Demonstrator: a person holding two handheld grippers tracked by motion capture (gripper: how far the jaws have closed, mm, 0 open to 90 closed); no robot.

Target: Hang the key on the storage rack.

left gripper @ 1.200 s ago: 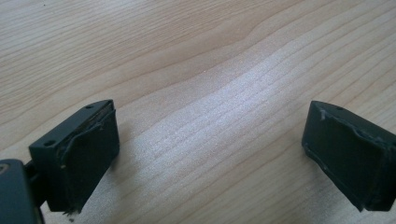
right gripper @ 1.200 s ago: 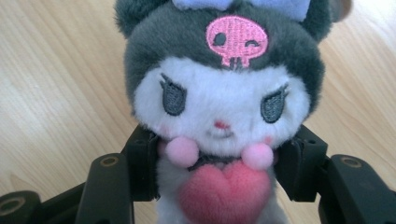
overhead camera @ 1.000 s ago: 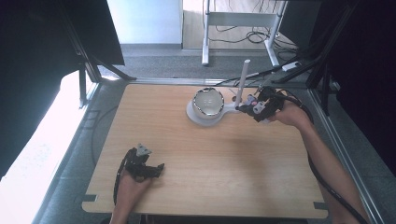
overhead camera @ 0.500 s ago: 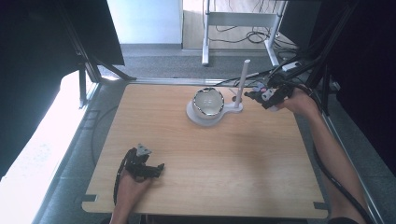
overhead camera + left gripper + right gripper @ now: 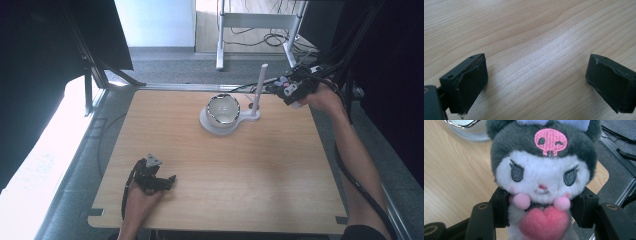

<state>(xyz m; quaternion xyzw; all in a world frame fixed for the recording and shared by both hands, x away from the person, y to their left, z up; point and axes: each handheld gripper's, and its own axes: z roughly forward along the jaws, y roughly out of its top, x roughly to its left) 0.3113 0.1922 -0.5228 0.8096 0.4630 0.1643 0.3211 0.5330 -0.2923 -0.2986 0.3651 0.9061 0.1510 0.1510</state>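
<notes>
Holding the plush toy (image 5: 541, 182) clamped in your right gripper (image 5: 292, 87) at the frame's upper right, you have the pickup done; placing remains, perhaps near the stand (image 5: 257, 90). Your left gripper (image 5: 155, 178) rests lower left, jaws apart, empty.

Close up: a plush toy with a dark grey furry hood, white face and pink embroidered skull on the forehead (image 5: 541, 172), clamped at the body between the two black jaws of the right gripper (image 5: 540, 211), one jaw pressing each side. Pale lilac fabric between the ears at the top edge. Grey stitched eyes, small pink nose, two pink pompoms under the chin, a pink plush heart low on the front. Behind, a light wooden tabletop (image 5: 451, 177); upper left, part of a white round base (image 5: 471, 133) bearing a shiny metal rim (image 5: 461, 123). Right of the table's edge, grey floor with black cables (image 5: 621, 142).
</notes>
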